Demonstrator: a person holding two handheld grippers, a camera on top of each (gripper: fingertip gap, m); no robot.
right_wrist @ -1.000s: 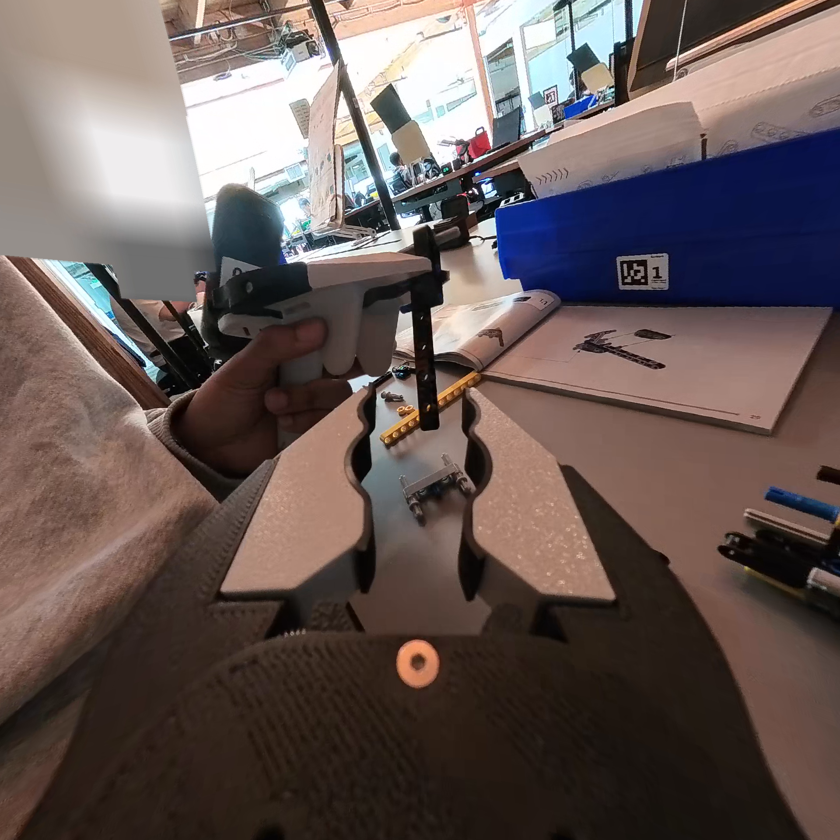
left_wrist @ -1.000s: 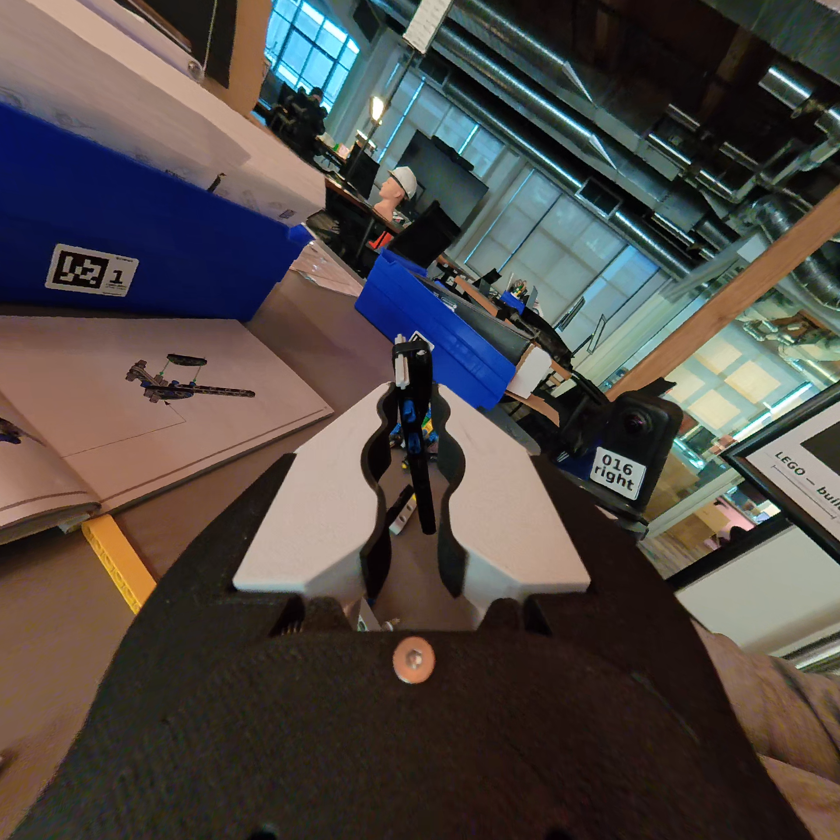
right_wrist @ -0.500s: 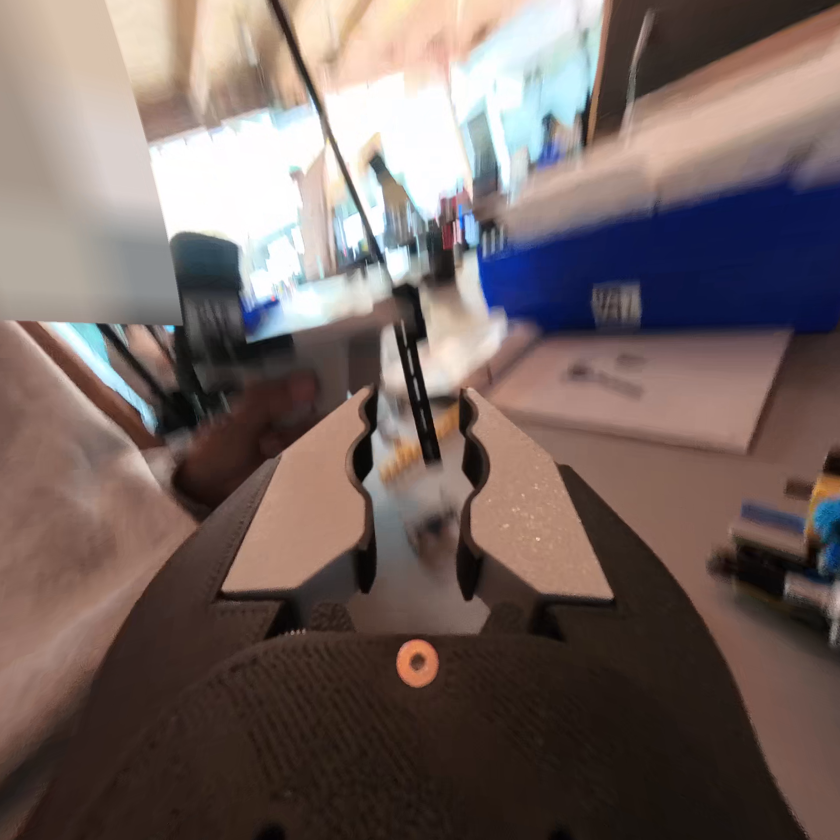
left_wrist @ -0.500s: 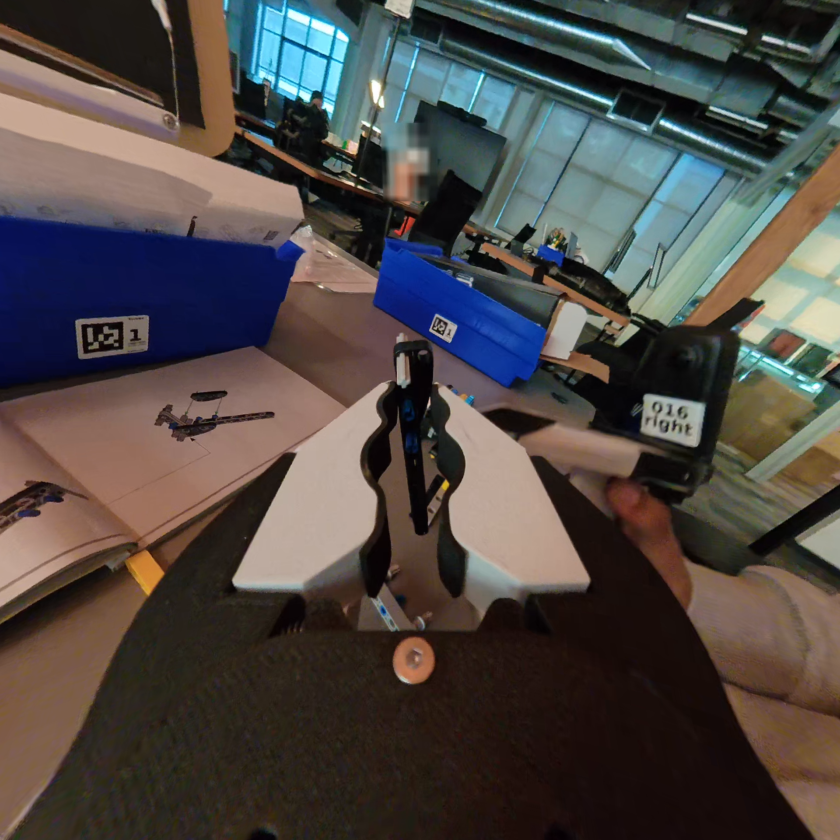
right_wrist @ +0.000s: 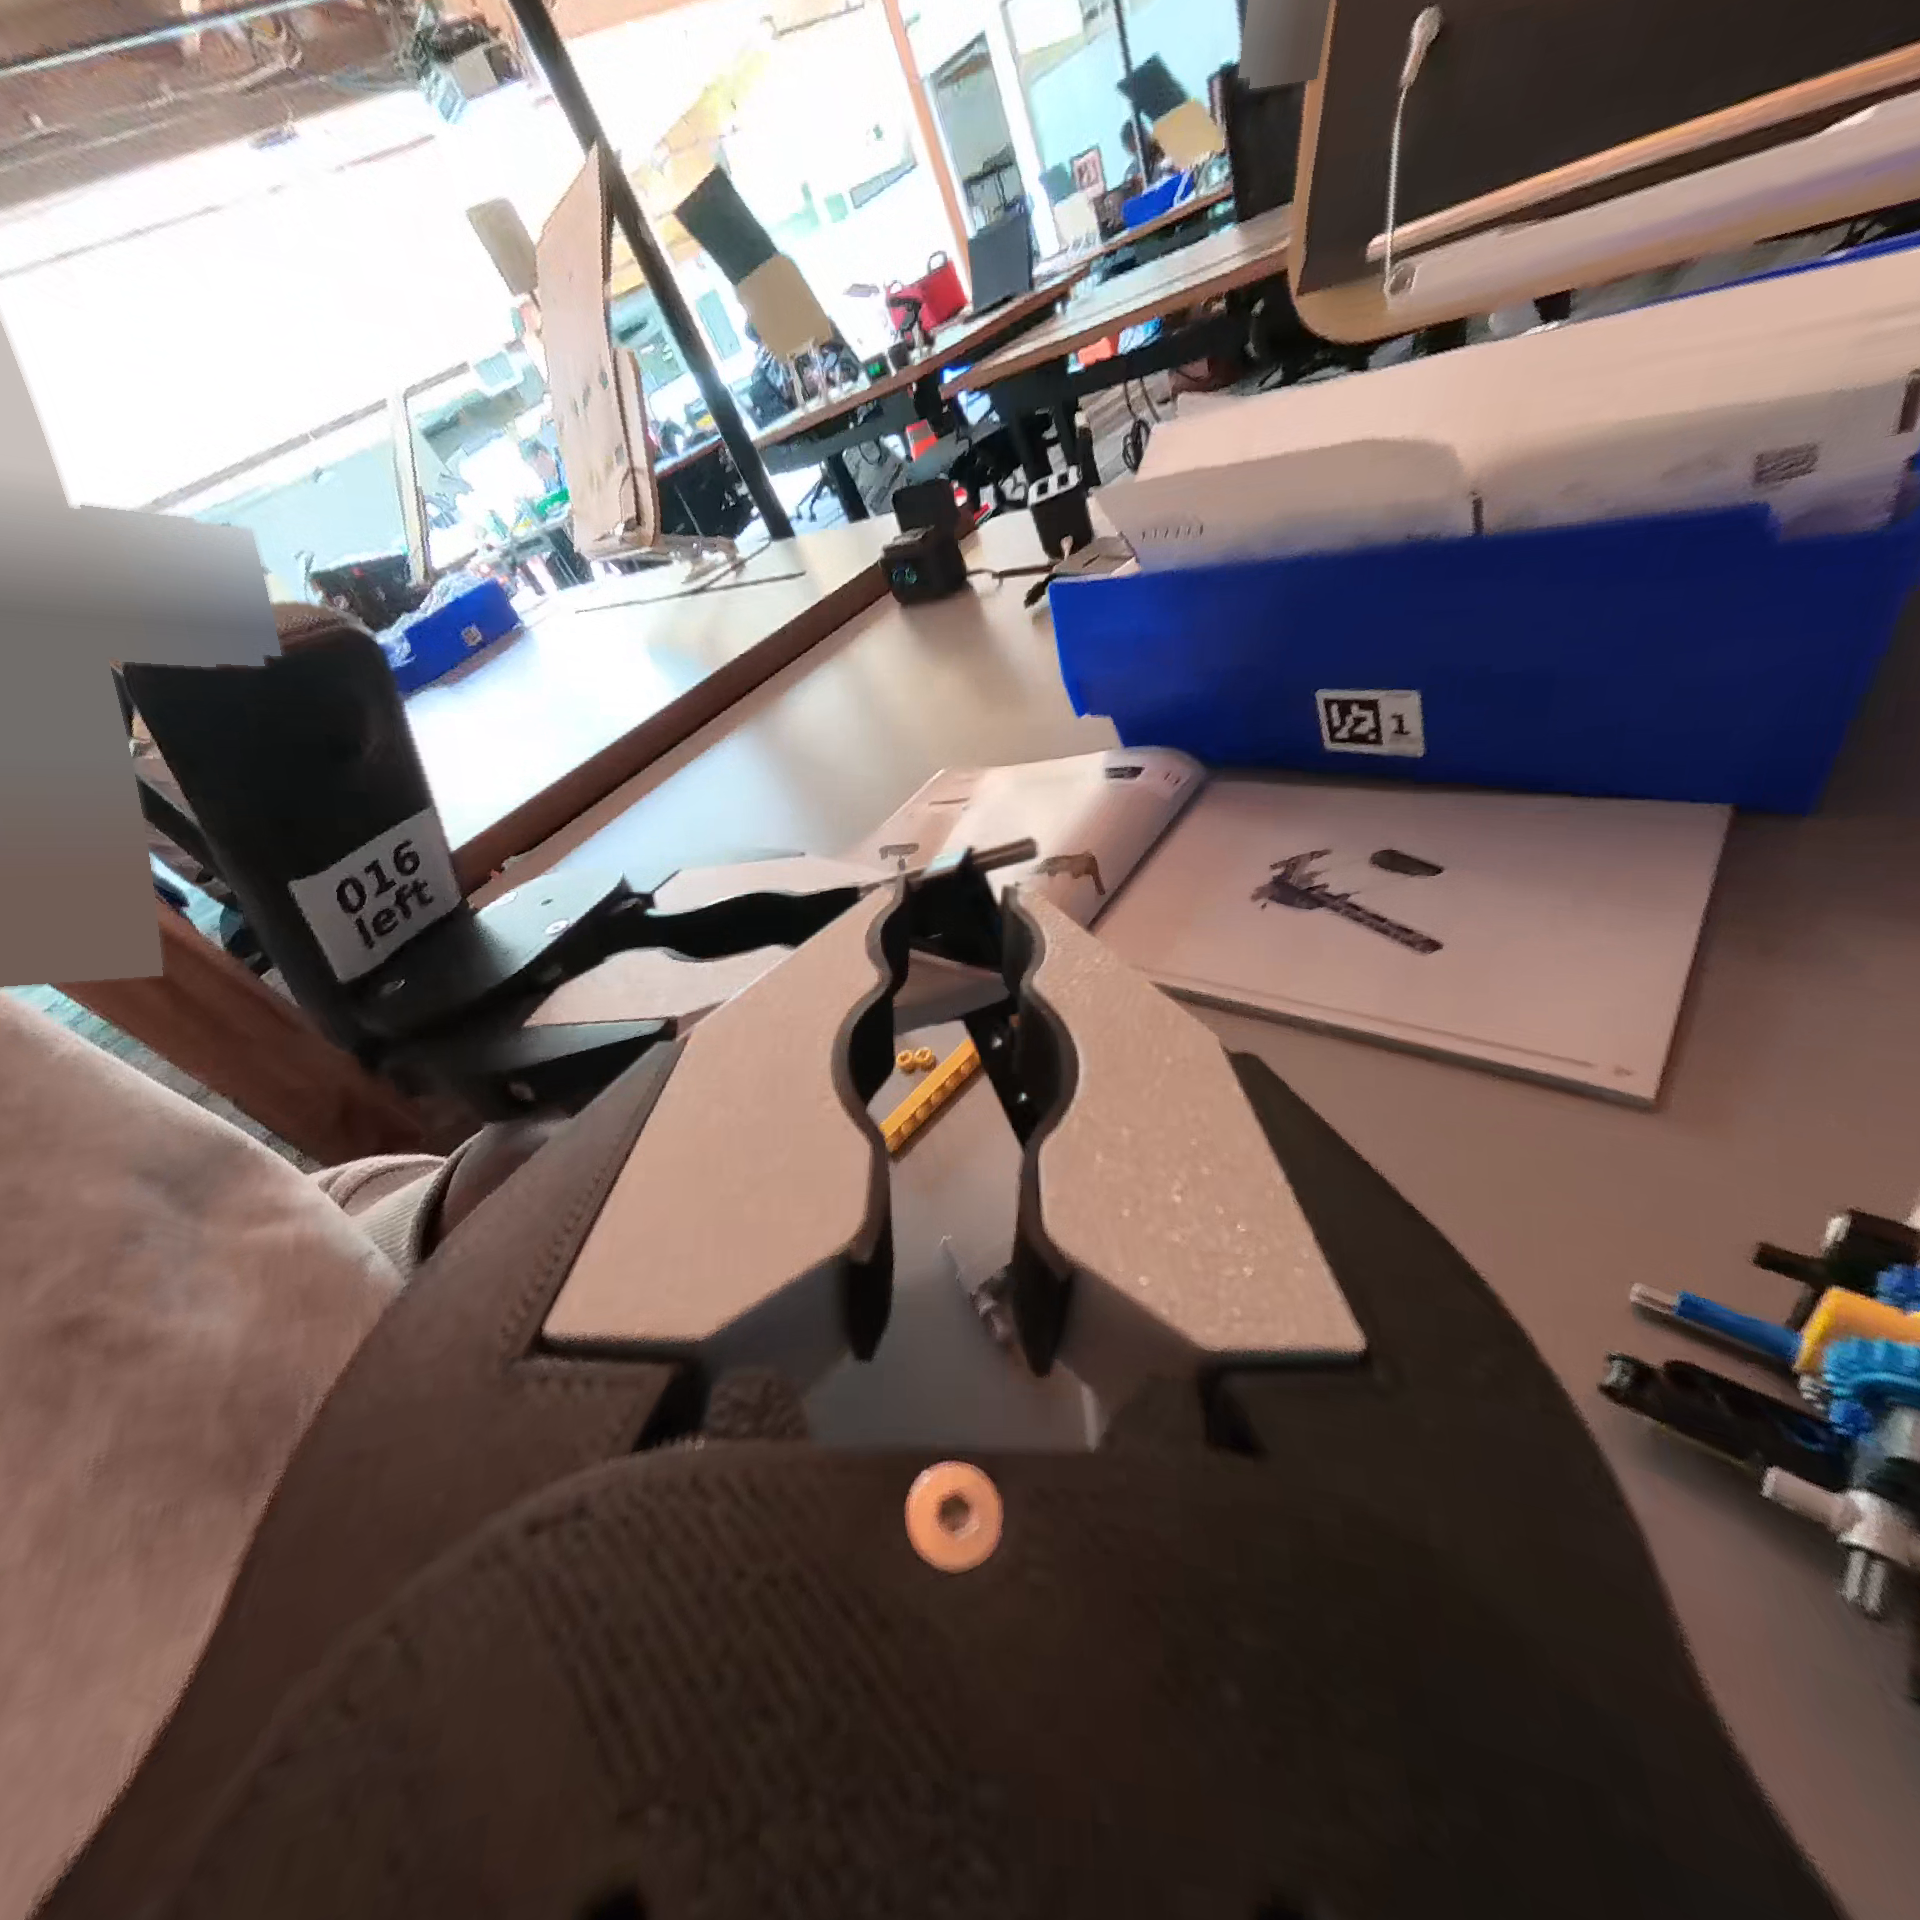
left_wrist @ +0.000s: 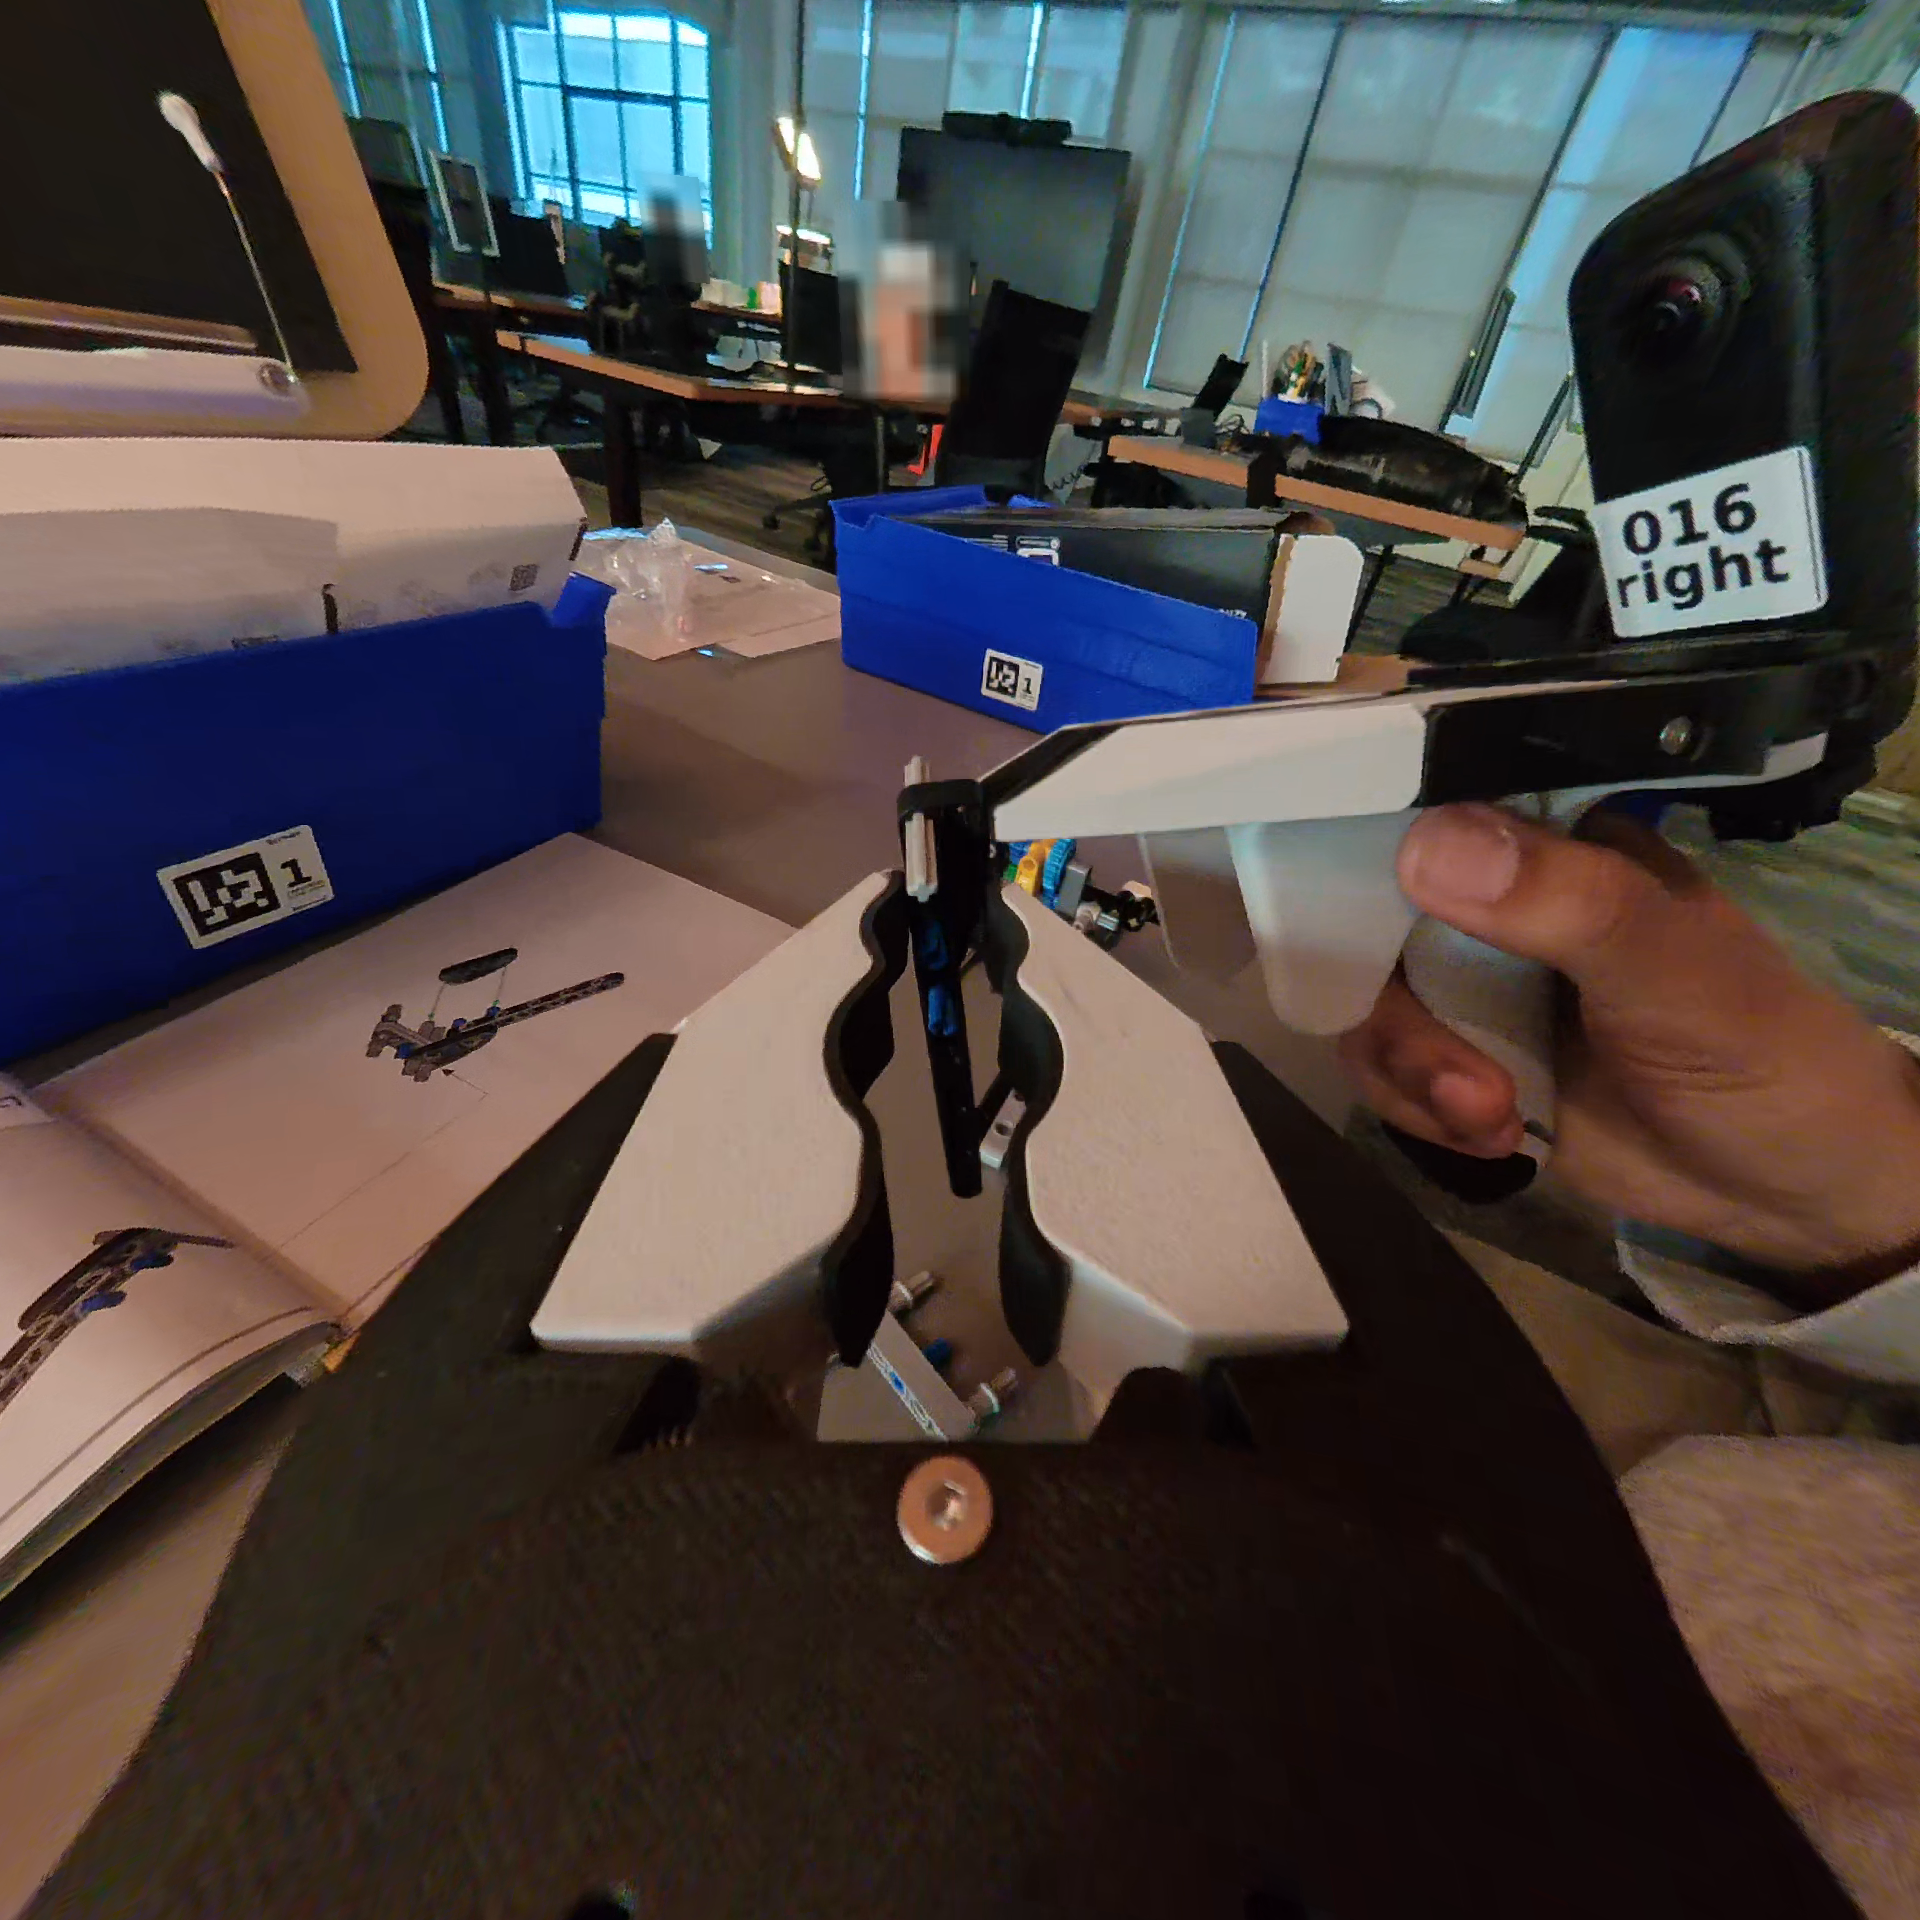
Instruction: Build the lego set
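Observation:
My left gripper [left_wrist: 940, 914] is shut on a black lego beam [left_wrist: 945, 1039] with blue pins and holds it upright above the table. My right gripper [right_wrist: 945, 899] comes in from the right in the left wrist view [left_wrist: 940, 805], and its narrowed jaws close on the beam's top end [right_wrist: 940, 883]. The beam's lower part [right_wrist: 1003, 1060] shows between the right fingers. A small grey lego assembly [left_wrist: 925, 1371] lies on the table under both grippers. A yellow beam [right_wrist: 930, 1101] and small yellow pieces [right_wrist: 914, 1058] lie beyond it.
An open instruction booklet [left_wrist: 312, 1039] lies on the table in front of a blue bin [left_wrist: 291, 769]. A second blue bin [left_wrist: 1039, 634] stands farther back. A partly built black, blue and yellow lego model [right_wrist: 1818, 1392] lies at the right. The tips of both grippers are at nearly the same place.
My right gripper has moved in to the beam's top and its jaws have narrowed around it. My left gripper has tilted down toward the table, still holding the beam.

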